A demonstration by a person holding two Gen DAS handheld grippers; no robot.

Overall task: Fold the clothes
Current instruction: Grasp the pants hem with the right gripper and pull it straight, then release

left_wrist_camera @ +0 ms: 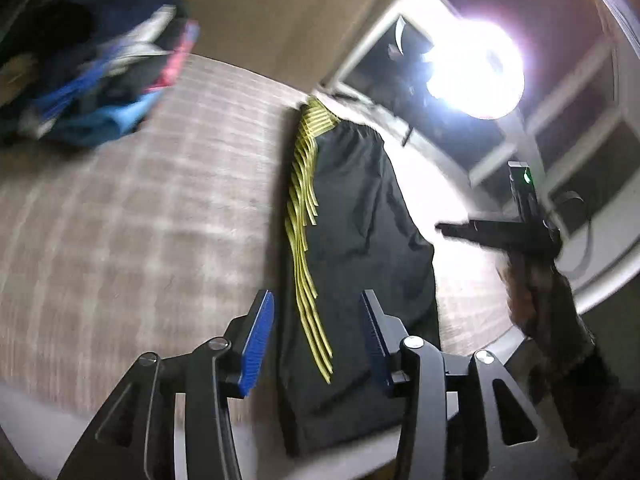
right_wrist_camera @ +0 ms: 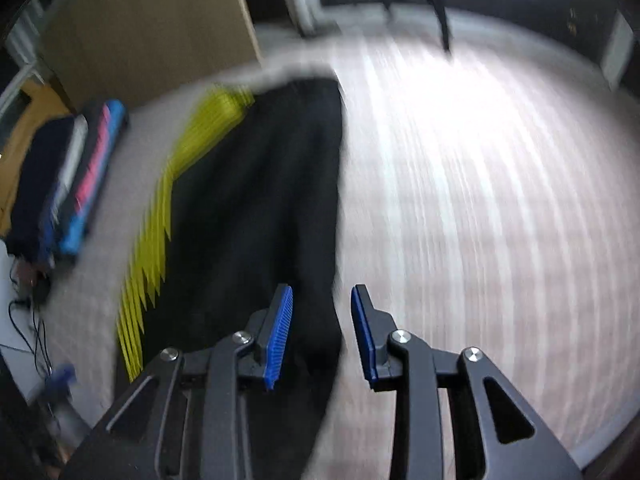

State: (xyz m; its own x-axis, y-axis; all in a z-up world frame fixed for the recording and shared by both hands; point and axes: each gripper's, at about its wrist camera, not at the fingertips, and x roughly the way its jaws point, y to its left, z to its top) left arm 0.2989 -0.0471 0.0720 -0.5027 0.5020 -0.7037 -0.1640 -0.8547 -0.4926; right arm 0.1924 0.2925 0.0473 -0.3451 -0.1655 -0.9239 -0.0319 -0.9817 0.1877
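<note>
— Lying flat on the plaid cloth [left_wrist_camera: 132, 208], is it?

— Yes. The black garment [left_wrist_camera: 356, 248] is stretched long on the cloth, its yellow fringe-like stripes [left_wrist_camera: 304, 240] running down one edge. From the left wrist view it fills the middle, from about 12 o'clock down to 6.

— And the left gripper [left_wrist_camera: 318, 344]?

— Jaws released, blue pads [left_wrist_camera: 258, 344] spread wide over the near end of the garment. Nothing is between them. I can't tell whether it touches the fabric.

— The right one?

— The right gripper [right_wrist_camera: 322, 334] is also slack-jawed and empty, poised over the garment's right-hand edge, where black meets cloth. In the left view you see it at 3 o'clock, held in a hand [left_wrist_camera: 532, 292] with a dark sleeve.

— Anything else about?

— A pile of clothes [left_wrist_camera: 96, 80], dark blue, bright blue and pink, at 10 o'clock, well apart from the garment. A glaring lamp [left_wrist_camera: 476, 68] at 1 o'clock. Both views are blurred.
</note>
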